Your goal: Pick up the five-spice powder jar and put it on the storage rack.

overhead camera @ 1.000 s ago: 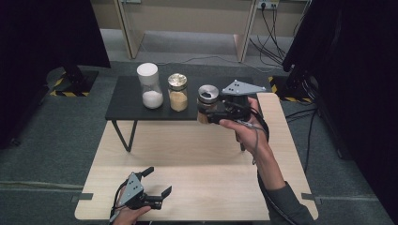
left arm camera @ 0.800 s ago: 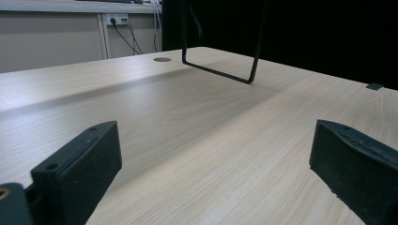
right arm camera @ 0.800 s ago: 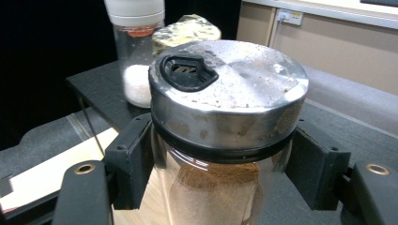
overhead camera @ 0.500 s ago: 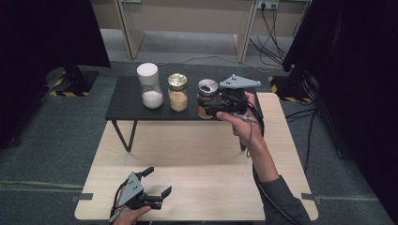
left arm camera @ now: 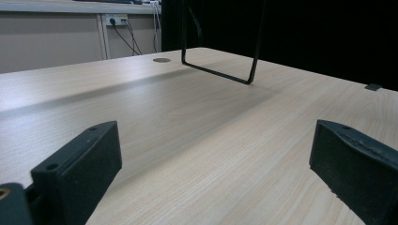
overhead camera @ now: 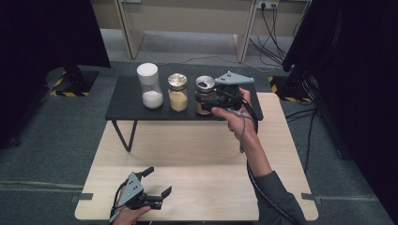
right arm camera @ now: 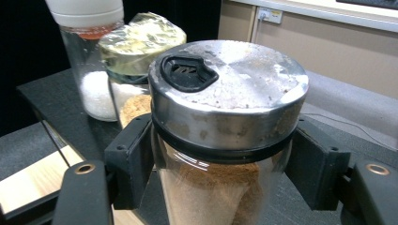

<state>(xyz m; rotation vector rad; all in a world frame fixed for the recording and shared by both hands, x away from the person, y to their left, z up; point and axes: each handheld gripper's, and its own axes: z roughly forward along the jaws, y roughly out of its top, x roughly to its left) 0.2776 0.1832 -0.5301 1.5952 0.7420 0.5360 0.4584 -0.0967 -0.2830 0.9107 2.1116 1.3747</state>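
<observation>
Steel-lidded spice jar point(right arm camera: 225, 140) sits clamped between the right tongs point(right arm camera: 224, 164) at the shelf's point(overhead camera: 126, 101) right end, beside 2 other jars, grasp step done, next needs a straight lift; left tongs point(overhead camera: 157, 183) rest apart on the bench point(overhead camera: 202, 154).

Even, soft overhead light — dark curtained edges, glare on the steel lid point(right arm camera: 230, 79), background perhaps slightly blurred.
</observation>
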